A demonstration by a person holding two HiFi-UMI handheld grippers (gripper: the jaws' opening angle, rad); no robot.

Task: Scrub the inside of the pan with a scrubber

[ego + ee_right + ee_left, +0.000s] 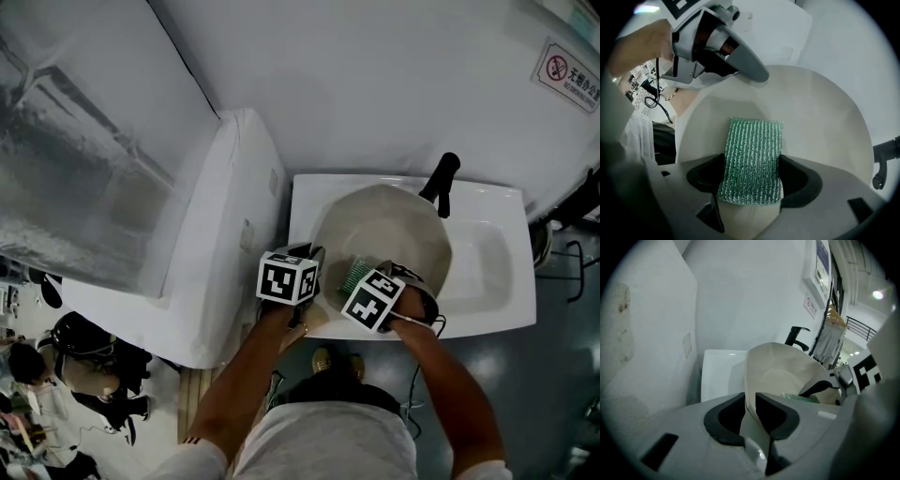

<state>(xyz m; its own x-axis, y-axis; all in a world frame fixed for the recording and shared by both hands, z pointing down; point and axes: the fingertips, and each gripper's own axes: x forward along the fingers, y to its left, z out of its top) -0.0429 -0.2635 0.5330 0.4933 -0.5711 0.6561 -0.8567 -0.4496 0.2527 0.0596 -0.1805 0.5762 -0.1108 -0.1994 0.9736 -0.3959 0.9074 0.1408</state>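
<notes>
Your left gripper (pixel 751 411) has its jaws closed on the rim of the pan (pixel 778 371), the thin pale wall pinched between the dark pads at the lower centre of the left gripper view. Your right gripper (pixel 752 176) grips the green scrubber (pixel 752 154), whose ribbed pad stands out past the jaws over the pan's inside, lower centre of the right gripper view.

In the head view the pan sits tilted in the white sink (pixel 487 272) at mid-frame, its black handle (pixel 441 183) pointing to the upper edge and its open face turned towards you. The scrubber lies at the pan's lower left, just beside the clamped rim. Whether it presses on the surface or hangs just off it, the pictures do not settle.

By the look of it, the set-up is done: pan steadied, scrubber in hand and inside the bowl. The scrubbing itself appears to be at an early or middle stage. The inner surface looks pale and even, with no foam or streaks to mark what has been covered, so the floor and the far wall near the handle should be counted as left to do.
</notes>
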